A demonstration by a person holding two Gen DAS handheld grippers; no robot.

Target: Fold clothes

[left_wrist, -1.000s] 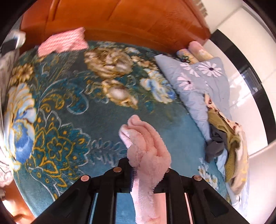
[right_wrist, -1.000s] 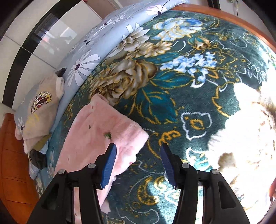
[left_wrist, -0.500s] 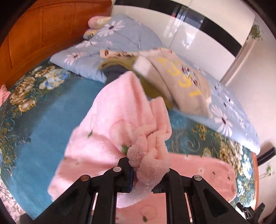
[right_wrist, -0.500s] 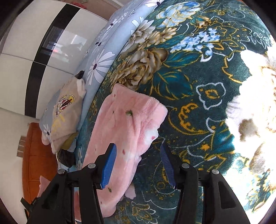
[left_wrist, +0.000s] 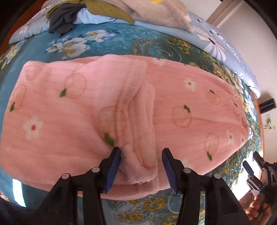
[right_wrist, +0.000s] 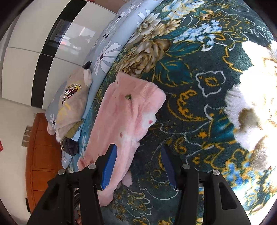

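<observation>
A pink fleece garment [left_wrist: 72,112] with flower and fruit prints lies spread flat on the teal floral bedspread [left_wrist: 86,39]. Its folded waistband ridge [left_wrist: 136,131] runs toward my left gripper [left_wrist: 141,167], which is open with the fabric edge lying loose between its blue pads. In the right wrist view the same pink garment [right_wrist: 124,117] lies left of centre. My right gripper [right_wrist: 136,166] is open and empty, hovering over the garment's near edge and the bedspread. The right gripper also shows at the left wrist view's lower right [left_wrist: 256,173].
A pile of clothes [left_wrist: 107,12] in beige, olive and dark grey sits on a blue daisy quilt [left_wrist: 216,39] at the far side. The same beige garment [right_wrist: 72,98] shows in the right wrist view. An orange wooden headboard [right_wrist: 41,155] is beyond.
My left gripper carried the pink garment across the bed, laid it down over the rest of the pink fabric, and opened. The right gripper stayed open and shifted slightly.
</observation>
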